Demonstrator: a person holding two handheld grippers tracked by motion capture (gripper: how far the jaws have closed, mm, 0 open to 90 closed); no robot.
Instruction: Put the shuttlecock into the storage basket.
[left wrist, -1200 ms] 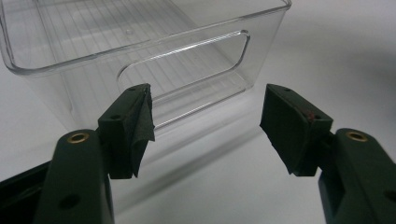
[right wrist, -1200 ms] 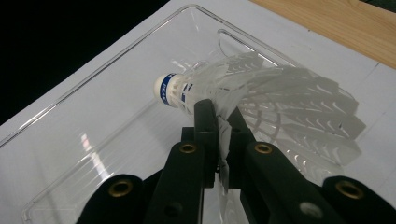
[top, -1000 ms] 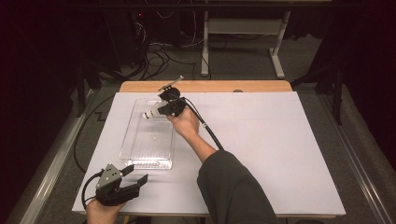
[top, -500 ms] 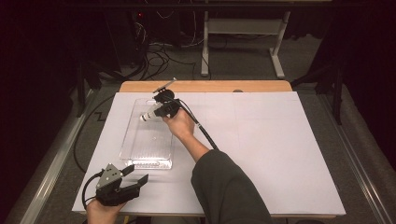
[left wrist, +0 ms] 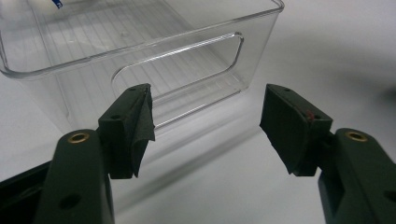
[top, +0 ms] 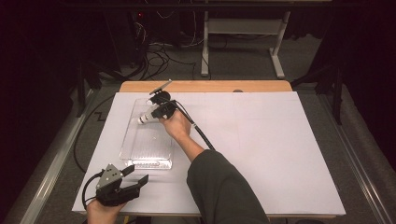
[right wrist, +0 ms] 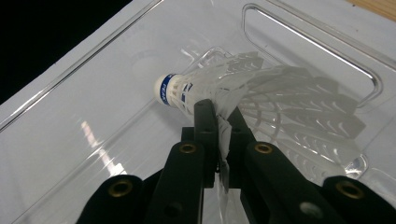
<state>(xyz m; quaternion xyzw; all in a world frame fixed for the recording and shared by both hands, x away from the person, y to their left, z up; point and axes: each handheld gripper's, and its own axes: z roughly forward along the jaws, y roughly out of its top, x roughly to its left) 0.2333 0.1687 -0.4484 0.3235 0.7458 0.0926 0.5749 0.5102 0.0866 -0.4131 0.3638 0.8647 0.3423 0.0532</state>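
Observation:
A white shuttlecock (right wrist: 224, 88) with a blue band on its cork is pinched by its feather skirt in my right gripper (right wrist: 219, 119), which is shut on it. It hangs over the far end of a clear plastic bin (top: 147, 140), cork pointing left in the high view, where the shuttlecock (top: 145, 118) shows beside the right gripper (top: 159, 111). My left gripper (top: 133, 179) rests near the table's front left, just short of the bin's near end. Its jaws stand open with nothing between them, facing the bin's handle cut-out (left wrist: 187, 70).
A white sheet covers the table (top: 261, 149), with a wooden strip (top: 205, 86) along the far edge. The right gripper's cable (top: 201, 133) trails across the sheet. Beyond the table lie floor cables and a white stand's legs (top: 243, 51).
My right gripper has carried the shuttlecock leftward and a little lower over the bin's far end. The left gripper has stayed put.

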